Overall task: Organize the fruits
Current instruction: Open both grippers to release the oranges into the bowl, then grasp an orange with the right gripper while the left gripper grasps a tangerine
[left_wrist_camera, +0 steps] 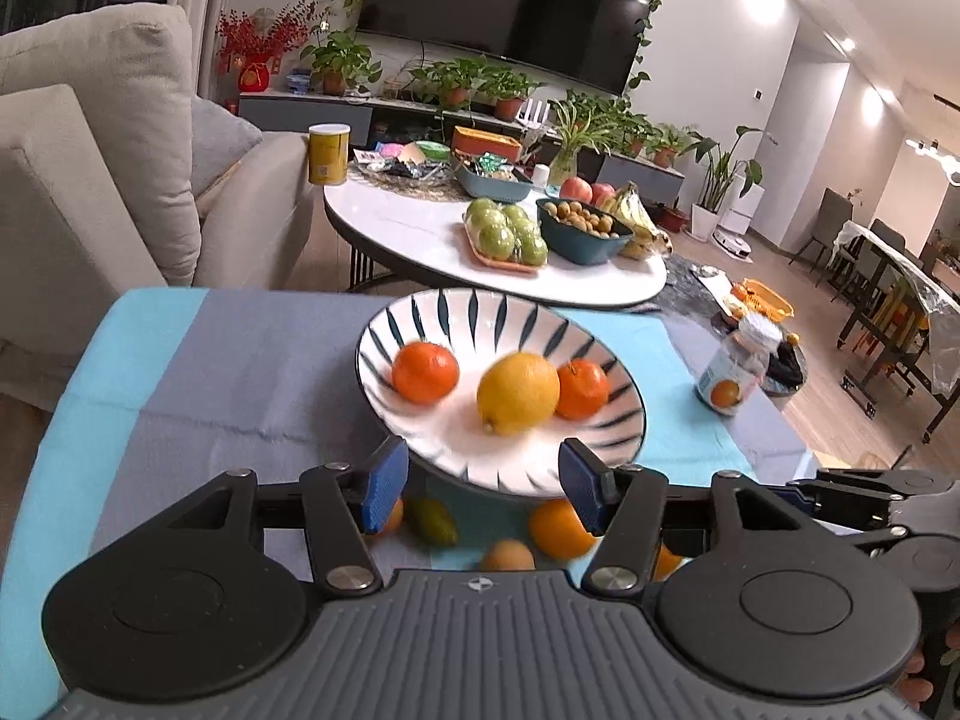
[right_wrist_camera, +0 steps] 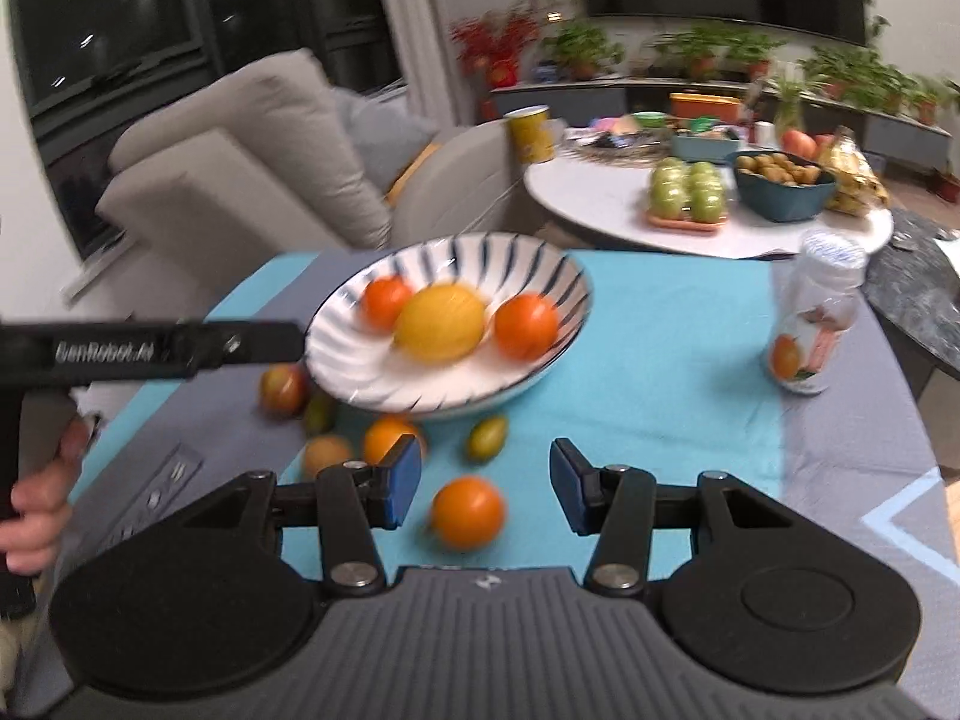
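Observation:
A white plate with dark stripes [left_wrist_camera: 456,444] [right_wrist_camera: 372,372] stands on the blue and grey cloth. It holds a yellow lemon [left_wrist_camera: 517,393] [right_wrist_camera: 441,321] and two oranges [left_wrist_camera: 425,372] [left_wrist_camera: 581,389]. My left gripper [left_wrist_camera: 483,483] is open, with the plate's near rim between its blue pads; nothing is pressed. Loose fruit lies in front of the plate: an orange [right_wrist_camera: 468,510], another orange [right_wrist_camera: 390,438], a small green fruit [right_wrist_camera: 487,437] and a reddish one [right_wrist_camera: 282,390]. My right gripper [right_wrist_camera: 485,483] hangs open just over the nearest orange, pads clear of it.
A juice bottle [left_wrist_camera: 729,372] [right_wrist_camera: 816,330] stands on the cloth to the right of the plate. Behind is a round white coffee table [left_wrist_camera: 420,240] loaded with fruit and bowls, and a beige sofa [left_wrist_camera: 90,180] at the left. A hand [right_wrist_camera: 36,516] holds the left gripper's handle.

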{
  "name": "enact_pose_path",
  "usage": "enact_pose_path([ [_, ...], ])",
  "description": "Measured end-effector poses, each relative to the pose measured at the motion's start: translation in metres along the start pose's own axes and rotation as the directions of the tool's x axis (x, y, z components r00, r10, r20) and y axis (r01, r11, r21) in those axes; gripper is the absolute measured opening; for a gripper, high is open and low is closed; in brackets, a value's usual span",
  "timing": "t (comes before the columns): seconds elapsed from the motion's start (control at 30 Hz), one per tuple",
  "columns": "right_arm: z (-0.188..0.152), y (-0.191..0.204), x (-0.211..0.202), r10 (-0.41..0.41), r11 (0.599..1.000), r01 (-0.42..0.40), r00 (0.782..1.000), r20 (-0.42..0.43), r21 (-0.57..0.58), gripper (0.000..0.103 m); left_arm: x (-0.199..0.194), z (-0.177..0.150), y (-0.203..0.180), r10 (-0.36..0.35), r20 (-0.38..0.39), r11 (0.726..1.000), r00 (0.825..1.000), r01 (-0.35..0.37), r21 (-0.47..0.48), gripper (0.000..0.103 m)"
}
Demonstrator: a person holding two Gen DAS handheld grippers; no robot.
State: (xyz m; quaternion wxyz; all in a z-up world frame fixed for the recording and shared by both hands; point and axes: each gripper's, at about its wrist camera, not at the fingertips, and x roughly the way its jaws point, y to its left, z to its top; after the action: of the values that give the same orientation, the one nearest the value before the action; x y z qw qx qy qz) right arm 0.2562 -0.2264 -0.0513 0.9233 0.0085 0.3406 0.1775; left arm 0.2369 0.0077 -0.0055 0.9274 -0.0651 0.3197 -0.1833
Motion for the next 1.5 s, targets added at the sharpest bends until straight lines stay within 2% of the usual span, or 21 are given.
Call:
enact_pose_path([
  [0.1,-0.006,0.009,0.003,-0.014,0.997,0.012,1.0,-0.026,-0.077,0.062,-0.003,-0.008,0.0,0.003,-0.013,1.0,1.0,-0.003,-0.003,0.053],
  [0.4,-0.016,0.011,0.016,0.019,0.989,-0.032,0.996,-0.092,-0.142,0.062,-0.012,-0.023,-0.008,-0.006,-0.03,1.0,1.0,0.006,-0.003,0.054],
  [0.5,-0.017,0.013,0.017,0.005,0.987,-0.019,0.996,-0.087,-0.162,0.062,-0.01,-0.025,-0.009,-0.015,-0.043,1.0,0.999,0.015,-0.002,0.054],
  [0.77,-0.019,0.015,0.017,-0.007,0.984,-0.011,0.995,-0.101,-0.176,0.06,-0.004,-0.028,-0.021,-0.037,-0.062,0.999,0.997,0.039,0.035,0.054],
  [1.0,-0.02,0.006,-0.006,-0.022,0.992,0.013,0.998,-0.062,-0.128,0.058,0.014,-0.027,-0.036,-0.065,-0.087,0.995,0.994,0.071,0.074,0.054],
  [1.2,-0.021,-0.005,-0.016,-0.036,0.994,0.03,0.998,-0.059,-0.108,0.056,0.027,-0.025,-0.041,-0.041,-0.09,0.993,0.995,0.051,0.109,0.054],
  [1.27,-0.023,-0.007,-0.015,-0.024,0.995,0.018,0.998,-0.059,-0.098,0.057,0.03,-0.024,-0.04,-0.035,-0.095,0.993,0.995,0.046,0.111,0.054],
  [1.33,-0.024,-0.006,-0.015,-0.014,0.993,0.006,0.998,-0.061,-0.117,0.062,0.033,-0.022,-0.038,-0.029,-0.108,0.993,0.994,0.042,0.112,0.054],
  [1.4,-0.025,-0.003,-0.012,-0.03,0.989,0.02,0.997,-0.067,-0.144,0.069,0.036,-0.021,-0.037,-0.028,-0.115,0.992,0.993,0.041,0.116,0.054],
  [1.5,-0.026,0.0,-0.003,-0.055,0.983,0.04,0.995,-0.082,-0.181,0.071,0.039,-0.022,-0.039,-0.027,-0.12,0.991,0.992,0.042,0.129,0.054],
])
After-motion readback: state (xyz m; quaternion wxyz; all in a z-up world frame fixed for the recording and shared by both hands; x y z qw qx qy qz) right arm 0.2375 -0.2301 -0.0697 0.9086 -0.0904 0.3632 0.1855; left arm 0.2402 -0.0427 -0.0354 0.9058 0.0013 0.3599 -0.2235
